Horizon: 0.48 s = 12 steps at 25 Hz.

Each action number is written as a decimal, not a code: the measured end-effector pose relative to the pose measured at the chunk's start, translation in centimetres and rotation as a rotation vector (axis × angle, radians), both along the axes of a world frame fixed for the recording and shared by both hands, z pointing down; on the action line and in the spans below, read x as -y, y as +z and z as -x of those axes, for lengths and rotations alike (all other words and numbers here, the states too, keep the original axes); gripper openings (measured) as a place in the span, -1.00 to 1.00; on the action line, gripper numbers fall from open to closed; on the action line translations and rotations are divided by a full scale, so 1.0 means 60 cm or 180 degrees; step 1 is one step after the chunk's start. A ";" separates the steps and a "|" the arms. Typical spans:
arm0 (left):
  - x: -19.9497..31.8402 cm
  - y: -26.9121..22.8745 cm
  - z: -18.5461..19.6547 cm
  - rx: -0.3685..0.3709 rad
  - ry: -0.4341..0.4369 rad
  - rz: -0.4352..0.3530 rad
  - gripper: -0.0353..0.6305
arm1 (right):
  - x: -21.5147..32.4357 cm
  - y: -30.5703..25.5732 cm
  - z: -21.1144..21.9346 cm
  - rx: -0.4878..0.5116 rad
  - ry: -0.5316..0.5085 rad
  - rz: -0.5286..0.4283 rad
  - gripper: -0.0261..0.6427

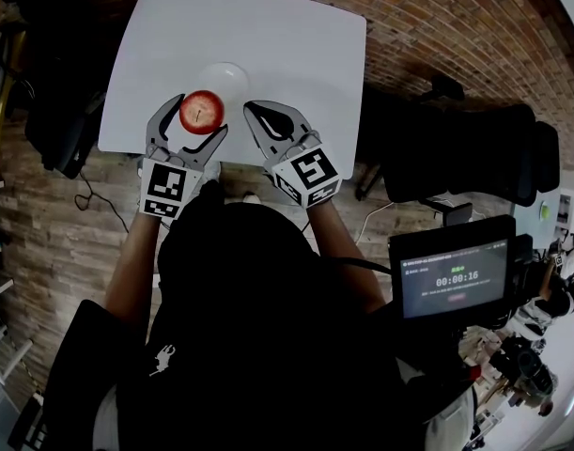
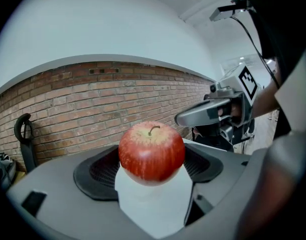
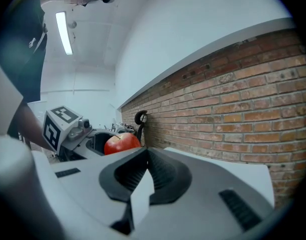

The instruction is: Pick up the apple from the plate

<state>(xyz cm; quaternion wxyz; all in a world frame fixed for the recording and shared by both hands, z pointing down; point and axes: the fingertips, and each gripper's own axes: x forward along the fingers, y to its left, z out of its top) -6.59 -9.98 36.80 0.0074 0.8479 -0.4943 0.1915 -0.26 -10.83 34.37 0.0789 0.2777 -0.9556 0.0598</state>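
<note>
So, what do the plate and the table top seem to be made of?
The small round white plate looks like glazed ceramic or plastic: smooth and bright. The white rectangular table top looks like matt laminate, flat and even; painted wood is possible.

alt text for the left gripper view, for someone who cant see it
A red apple, stem up, is clamped between the two dark jaw pads of the left gripper at the centre of the view. Behind it is brickwork; the right gripper shows at the right with its jaws together.
</note>
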 end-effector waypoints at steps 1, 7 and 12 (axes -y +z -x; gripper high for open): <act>-0.002 -0.005 -0.002 -0.0007 0.0006 -0.0011 0.31 | 0.000 -0.002 0.000 0.0003 -0.0002 -0.0003 -0.91; -0.017 -0.012 -0.009 -0.0008 0.0030 -0.0016 0.31 | -0.007 -0.015 0.004 0.0012 -0.0055 -0.0064 -0.91; -0.022 -0.017 -0.003 -0.0009 0.0010 -0.0032 0.31 | -0.007 -0.023 0.006 0.0028 -0.0059 -0.0091 -0.91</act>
